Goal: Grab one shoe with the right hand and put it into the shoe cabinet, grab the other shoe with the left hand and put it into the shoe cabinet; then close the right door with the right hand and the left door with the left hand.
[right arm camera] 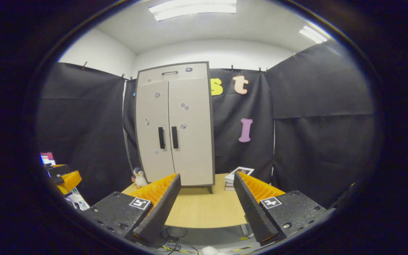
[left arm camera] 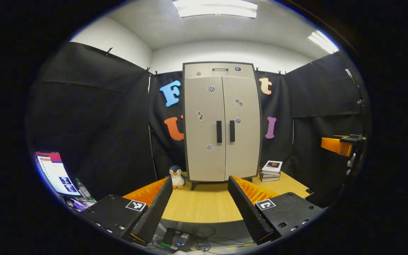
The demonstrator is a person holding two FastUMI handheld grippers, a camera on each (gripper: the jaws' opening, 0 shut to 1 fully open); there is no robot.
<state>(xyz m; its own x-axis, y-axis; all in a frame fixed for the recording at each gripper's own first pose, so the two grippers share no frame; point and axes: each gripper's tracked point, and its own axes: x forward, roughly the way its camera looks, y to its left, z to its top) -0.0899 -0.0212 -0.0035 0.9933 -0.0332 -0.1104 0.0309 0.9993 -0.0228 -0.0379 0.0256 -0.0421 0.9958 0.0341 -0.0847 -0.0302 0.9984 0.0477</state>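
Note:
The tall beige shoe cabinet (left arm camera: 221,124) (right arm camera: 175,127) stands at the back of the wooden table (left arm camera: 204,207) (right arm camera: 204,209). Both its doors are closed, and two black handles (left arm camera: 225,131) meet at the middle seam. My left gripper (left arm camera: 200,180) is open over the table's near edge, facing the cabinet front, with nothing between its fingers. My right gripper (right arm camera: 207,175) is open too and empty, pointing just right of the cabinet. The right gripper's orange body (left arm camera: 342,145) appears far right in the left gripper view. The left gripper's orange body (right arm camera: 64,179) appears far left in the right gripper view.
A toy penguin (left arm camera: 176,176) (right arm camera: 139,177) sits by the cabinet's left foot. A stack of books (left arm camera: 271,170) (right arm camera: 242,171) lies at its right. A lit screen (left arm camera: 53,171) and a bottle (left arm camera: 83,189) are at the left. Cables (left arm camera: 204,233) lie below the table edge.

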